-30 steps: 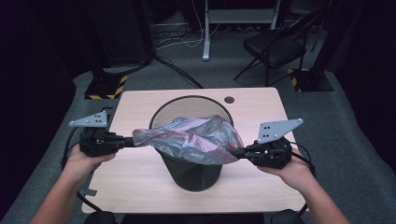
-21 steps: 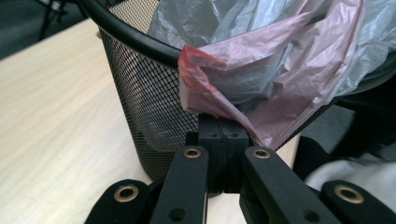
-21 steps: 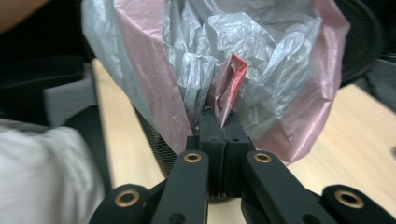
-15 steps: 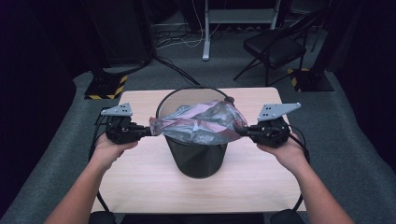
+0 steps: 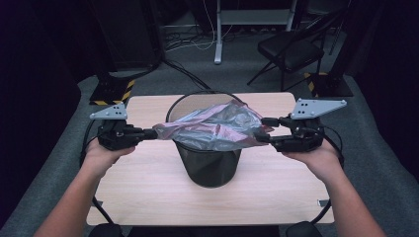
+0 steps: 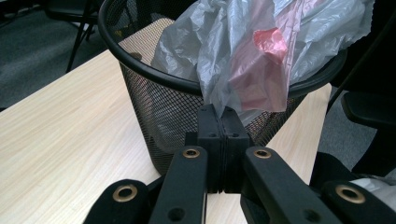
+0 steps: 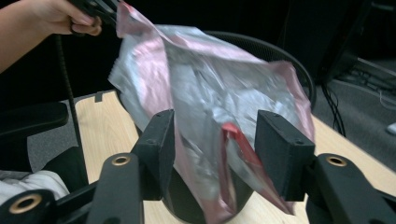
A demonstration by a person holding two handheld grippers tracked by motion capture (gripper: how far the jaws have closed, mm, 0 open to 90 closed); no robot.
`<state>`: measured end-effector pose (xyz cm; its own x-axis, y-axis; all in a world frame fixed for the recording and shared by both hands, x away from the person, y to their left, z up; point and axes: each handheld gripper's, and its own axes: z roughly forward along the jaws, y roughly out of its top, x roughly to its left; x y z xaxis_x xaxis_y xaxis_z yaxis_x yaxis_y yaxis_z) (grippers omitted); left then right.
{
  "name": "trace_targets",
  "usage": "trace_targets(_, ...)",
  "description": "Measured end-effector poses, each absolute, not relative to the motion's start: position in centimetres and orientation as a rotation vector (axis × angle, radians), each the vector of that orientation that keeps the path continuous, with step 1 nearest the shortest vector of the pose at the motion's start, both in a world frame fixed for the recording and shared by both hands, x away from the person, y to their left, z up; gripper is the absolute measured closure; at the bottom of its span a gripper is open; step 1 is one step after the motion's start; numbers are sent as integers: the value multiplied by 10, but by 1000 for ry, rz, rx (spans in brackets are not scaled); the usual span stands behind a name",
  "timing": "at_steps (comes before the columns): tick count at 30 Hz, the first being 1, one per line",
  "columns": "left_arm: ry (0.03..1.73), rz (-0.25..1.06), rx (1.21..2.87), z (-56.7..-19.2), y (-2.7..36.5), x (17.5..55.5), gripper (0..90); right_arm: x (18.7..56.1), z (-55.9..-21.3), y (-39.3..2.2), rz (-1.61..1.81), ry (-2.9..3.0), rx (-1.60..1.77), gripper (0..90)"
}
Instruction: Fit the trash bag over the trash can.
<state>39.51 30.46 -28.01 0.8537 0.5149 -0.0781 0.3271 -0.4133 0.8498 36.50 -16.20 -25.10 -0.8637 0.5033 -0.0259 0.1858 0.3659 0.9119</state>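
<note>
Black mesh bin (image 5: 210,163) at centre of table (image 5: 148,173), upright; contents hidden under bag. Grey-pink plastic bag (image 5: 217,127) stretched across bin mouth, crinkled, translucent, red patch on it, part sagging inside rim. Your left gripper (image 5: 150,133) at bag's 9 o'clock, fingers clenched on bag corner. Your right gripper (image 5: 264,131) at bag's 3 o'clock, fingers just been opening, released, bag edge loose between them.

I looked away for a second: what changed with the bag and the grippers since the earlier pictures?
The right gripper has just been opening its jaws, letting go of the plastic bag, which hangs between them. Both hands carried the bag farther over the mesh bin. The left gripper stays clamped on it; bin unmoved.
</note>
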Motion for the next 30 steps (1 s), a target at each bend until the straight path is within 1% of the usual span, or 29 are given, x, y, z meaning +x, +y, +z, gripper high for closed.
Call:
trace_targets(2,617,238,2034,-279,305,395,889,360,-245,-158,1509,2341,579,455)
trace_targets(5,617,236,2036,-278,307,394,858,356,-239,-149,1502,2369,525,439)
trace_targets(9,613,232,2039,-275,308,393,849,355,-233,-138,1502,2393,473,415)
trace_targets(18,617,221,2050,-278,308,396,860,362,-233,-117,1484,2432,410,385)
trace_targets(23,618,214,2046,-280,309,396,862,371,-246,-105,1445,2525,442,405)
trace_targets(24,619,211,2044,-281,309,396,861,373,-250,-104,1442,2537,453,427)
trace_targets(26,623,210,2049,-283,310,396,861,374,-255,-104,1458,2557,445,556)
trace_targets(27,627,208,2051,-283,311,396,861,373,-257,-105,1471,2551,432,576)
trace_targets(28,627,209,2050,-283,311,396,861,372,-257,-105,1488,2562,426,633)
trace_targets(30,628,209,2044,-281,313,396,854,370,-257,-106,1498,2560,387,689)
